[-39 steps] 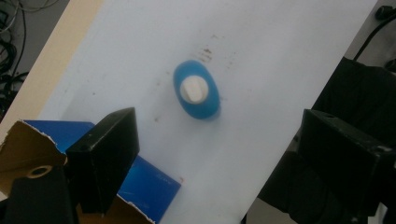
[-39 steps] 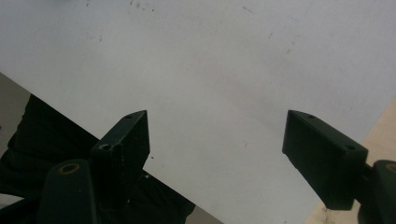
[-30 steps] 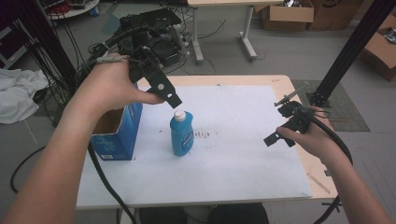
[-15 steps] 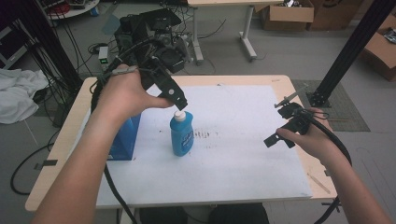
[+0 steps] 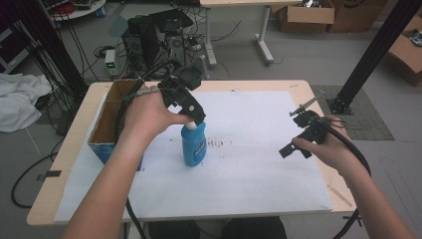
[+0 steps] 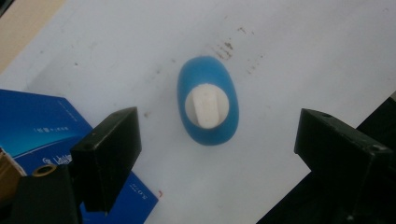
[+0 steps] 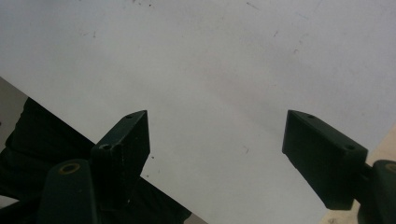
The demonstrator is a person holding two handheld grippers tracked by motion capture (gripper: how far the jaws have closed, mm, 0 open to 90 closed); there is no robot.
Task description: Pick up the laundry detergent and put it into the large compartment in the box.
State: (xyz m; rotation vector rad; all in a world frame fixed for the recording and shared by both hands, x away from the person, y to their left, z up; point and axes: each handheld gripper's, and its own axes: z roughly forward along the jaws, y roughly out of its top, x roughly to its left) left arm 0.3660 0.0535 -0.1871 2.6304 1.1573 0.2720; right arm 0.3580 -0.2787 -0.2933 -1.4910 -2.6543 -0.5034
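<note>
- The left tool [image 5: 199, 119] hangs directly above the blue bottle [image 5: 193, 144], which stands upright on the white sheet of the tabletop [image 5: 259, 164]; in the left gripper view the bottle [image 6: 208, 107] sits between the two jaws, nearer the left-hand one, and both stand wide apart with nothing in them.
- The step in hand looks like a top-down grasp of the bottle. To do it well, centre the white cap [image 6: 206, 107] midway between the jaws before lowering.
- The body is oval from above, so closing across its narrow width should give the steadier hold; closing along its length risks the bottle twisting out.
- Lower straight, past the cap to the neck or shoulder. How far the jaw tips are above the cap is hard to judge from here, so go slowly.
- The blue cardboard box [image 5: 112, 129] stands just beside the left-hand jaw; keep that jaw from catching its wall.
- The right tool [image 5: 298, 142] hovers well off to the other side over bare sheet, its jaws also spread and empty; it can stay put.
</note>
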